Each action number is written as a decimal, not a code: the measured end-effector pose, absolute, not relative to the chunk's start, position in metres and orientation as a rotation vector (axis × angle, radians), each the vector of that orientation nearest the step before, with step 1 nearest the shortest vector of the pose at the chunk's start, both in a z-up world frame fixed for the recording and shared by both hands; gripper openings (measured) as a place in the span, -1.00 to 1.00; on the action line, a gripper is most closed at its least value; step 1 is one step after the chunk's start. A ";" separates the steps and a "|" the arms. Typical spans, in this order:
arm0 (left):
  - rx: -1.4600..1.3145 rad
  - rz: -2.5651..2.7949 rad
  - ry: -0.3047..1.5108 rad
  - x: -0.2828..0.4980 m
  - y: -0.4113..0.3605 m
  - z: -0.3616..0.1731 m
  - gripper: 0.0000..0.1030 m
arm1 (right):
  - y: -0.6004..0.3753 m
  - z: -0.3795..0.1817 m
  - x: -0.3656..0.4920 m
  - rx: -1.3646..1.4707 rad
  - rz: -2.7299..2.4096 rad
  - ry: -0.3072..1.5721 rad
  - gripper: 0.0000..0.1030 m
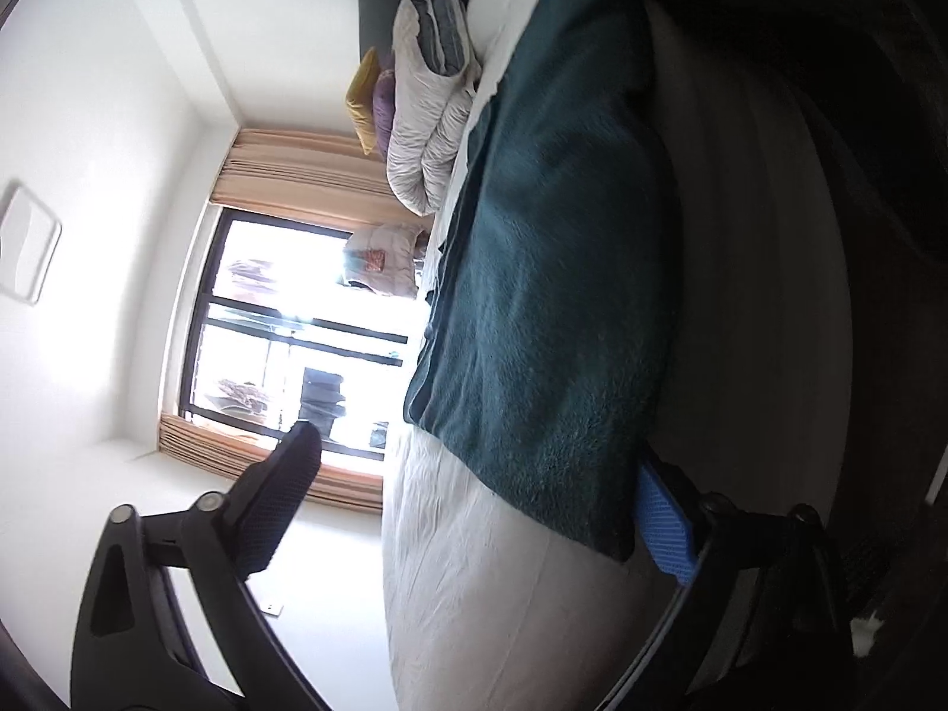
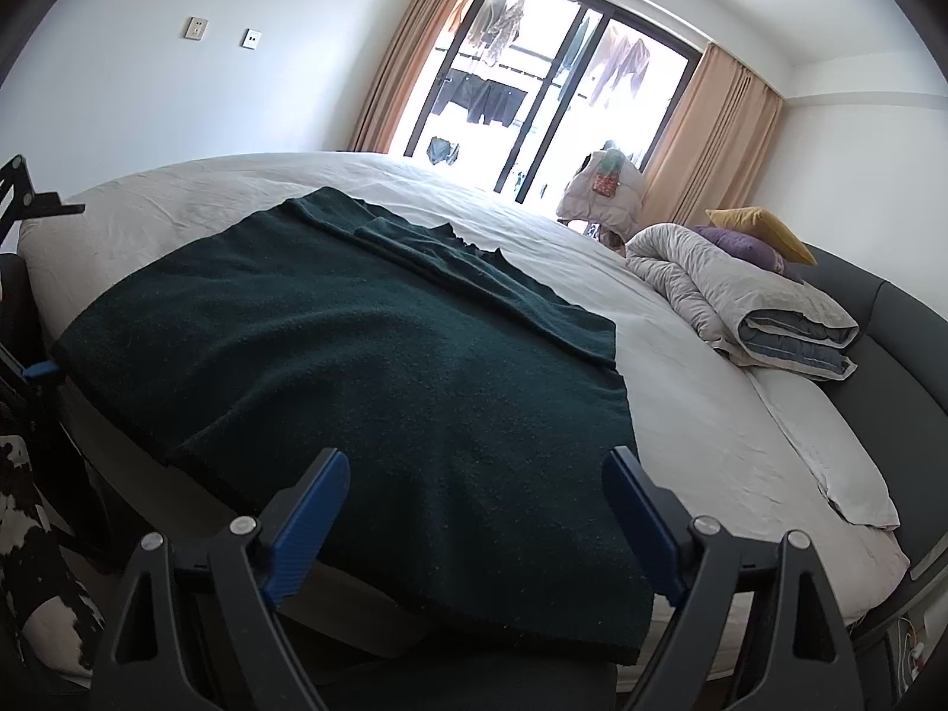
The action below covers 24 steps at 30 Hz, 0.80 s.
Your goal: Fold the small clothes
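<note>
- The dark green garment [image 2: 367, 367] lies flat on the bed [image 2: 711, 391], spread over the white sheet, and its near hem hangs a little over the front edge of the mattress.
- A long part, probably a sleeve [image 2: 474, 272], lies across the far side of the garment.
- The right tool [image 2: 477, 509] is spread wide above the near hem; nothing is between its blue pads [image 2: 308, 521], and they do not touch the cloth.
- The left tool [image 1: 474, 509] is also spread wide and turned on its side; one blue pad [image 1: 663, 527] sits just beside the corner of the garment, at the edge of the mattress, but it pinches nothing.
- The fabric looks thick and fuzzy, like knit wool or fleece. It is judged soft and limp, rather light, and not slippery, so it should fold easily but sag when lifted.
- A good hold would be at the two near corners of the hem, one tool at each, taking both layers together so the cloth does not separate.
- A folded quilt [image 2: 764, 308] and pillows [image 2: 764, 231] lie well apart, near the headboard.
</note>
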<state>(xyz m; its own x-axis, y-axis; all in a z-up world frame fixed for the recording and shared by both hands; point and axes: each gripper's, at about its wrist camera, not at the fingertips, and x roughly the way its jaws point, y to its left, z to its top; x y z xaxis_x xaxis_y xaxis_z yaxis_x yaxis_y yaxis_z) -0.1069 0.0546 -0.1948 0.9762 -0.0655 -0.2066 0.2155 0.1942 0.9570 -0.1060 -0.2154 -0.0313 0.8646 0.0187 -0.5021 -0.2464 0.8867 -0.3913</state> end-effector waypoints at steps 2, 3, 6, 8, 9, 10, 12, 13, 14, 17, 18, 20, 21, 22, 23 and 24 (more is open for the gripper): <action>1.347 -0.221 0.156 -0.113 0.051 -0.188 0.02 | -0.215 -0.032 -0.106 -0.467 0.145 0.515 0.67; 1.334 -0.241 0.174 -0.111 0.052 -0.186 -0.19 | -0.214 -0.032 -0.107 -0.473 0.147 0.514 0.65; 1.288 -0.309 0.221 -0.110 0.052 -0.179 -0.46 | -0.212 -0.034 -0.110 -0.508 0.146 0.506 0.61; 1.273 -0.338 0.247 -0.105 0.049 -0.174 -0.61 | -0.210 -0.037 -0.113 -0.549 0.142 0.506 0.51; 1.250 -0.358 0.272 -0.101 0.049 -0.170 -0.67 | -0.209 -0.039 -0.114 -0.581 0.140 0.507 0.45; 1.238 -0.356 0.273 -0.103 0.052 -0.163 -0.72 | -0.208 -0.042 -0.116 -0.615 0.137 0.508 0.43; 1.179 -0.359 0.275 -0.108 0.051 -0.146 -0.81 | -0.209 -0.048 -0.121 -0.672 0.132 0.509 0.43; 1.135 -0.352 0.278 -0.104 0.051 -0.134 -0.83 | -0.210 -0.051 -0.124 -0.692 0.133 0.513 0.43; 1.107 -0.347 0.278 -0.106 0.051 -0.126 -0.86 | -0.211 -0.053 -0.126 -0.714 0.130 0.519 0.43; 1.030 -0.332 0.281 -0.095 0.049 -0.099 -0.86 | -0.215 -0.063 -0.130 -0.782 0.119 0.533 0.43; 1.015 -0.332 0.282 -0.091 0.049 -0.093 -0.86 | -0.217 -0.066 -0.130 -0.801 0.115 0.538 0.43; 0.987 -0.338 0.297 -0.083 0.048 -0.084 -0.87 | -0.220 -0.071 -0.131 -0.825 0.111 0.550 0.42; 0.969 -0.341 0.304 -0.080 0.048 -0.079 -0.88 | -0.222 -0.072 -0.131 -0.829 0.113 0.558 0.38; 0.949 -0.343 0.314 -0.082 0.048 -0.073 -0.88 | -0.224 -0.074 -0.131 -0.832 0.117 0.570 0.33; 0.924 -0.343 0.322 -0.080 0.049 -0.069 -0.88 | -0.225 -0.076 -0.130 -0.837 0.116 0.580 0.32; 0.887 -0.338 0.329 -0.075 0.050 -0.060 -0.88 | -0.226 -0.078 -0.130 -0.843 0.116 0.589 0.31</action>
<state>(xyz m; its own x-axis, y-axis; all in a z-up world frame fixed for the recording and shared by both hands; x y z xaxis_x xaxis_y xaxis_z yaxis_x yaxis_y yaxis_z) -0.0754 0.0496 -0.0603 0.8978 -0.1501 -0.4140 0.4180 0.5864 0.6939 -0.1300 -0.2261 -0.0782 0.8354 -0.1304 -0.5340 -0.3235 0.6688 -0.6694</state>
